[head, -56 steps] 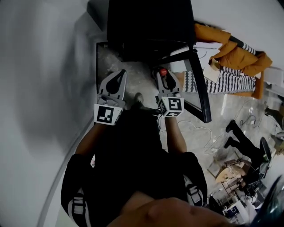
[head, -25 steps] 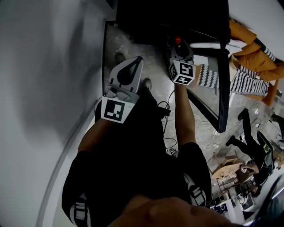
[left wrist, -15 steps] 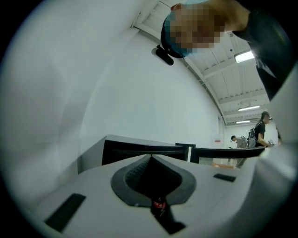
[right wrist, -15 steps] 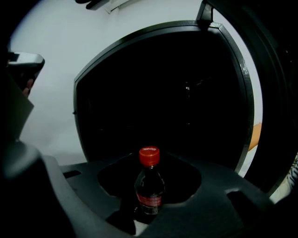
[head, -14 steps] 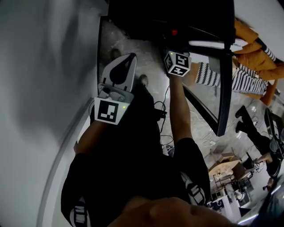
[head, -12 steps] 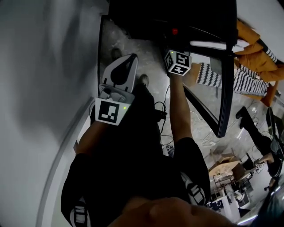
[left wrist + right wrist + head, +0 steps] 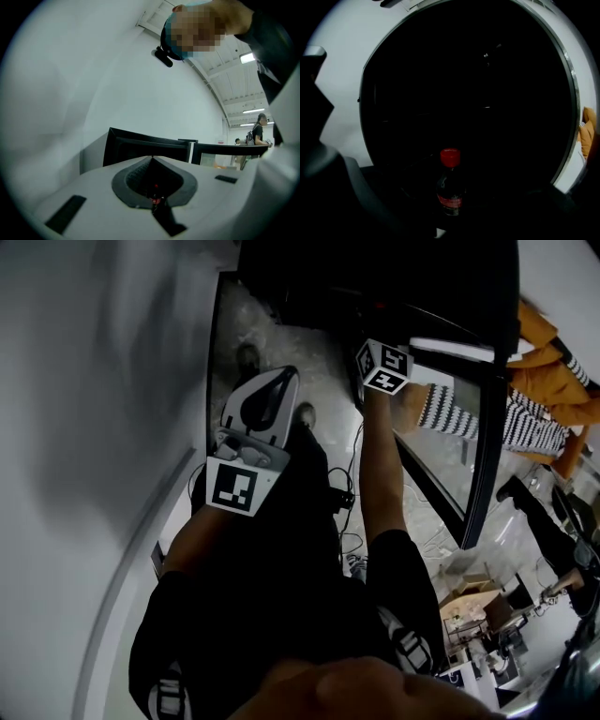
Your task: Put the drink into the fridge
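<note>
Inside the dark fridge (image 7: 309, 277), at 12 o'clock in the head view, is where the drink (image 7: 450, 187) is now. It is a small bottle with a red cap (image 7: 450, 158). It stands straight up at 6 o'clock in the right gripper view, with black all around it.

The right gripper (image 7: 449, 213) has the drink between its jaws. The jaws are partly open, about as wide as the bottle. It is very dark there, so the pads are hard to see, but they seem to be holding it.

A second ago the red cap showed in the head view, just at the mouth of the fridge. Now it is gone from that view. Only the marker cube (image 7: 384, 367) shows, at the fridge's edge. So the arm has pushed the drink further in and lower down.

That means the job is nearly done. I think the drink still has to be set on a shelf and let go. I cannot tell if it touches a shelf yet.

The fridge door (image 7: 487, 427) stands open at 2 o'clock. The left gripper (image 7: 281, 379) is at 10 o'clock, well away from the fridge mouth. Its jaws are closed together with nothing in them, same as before.
</note>
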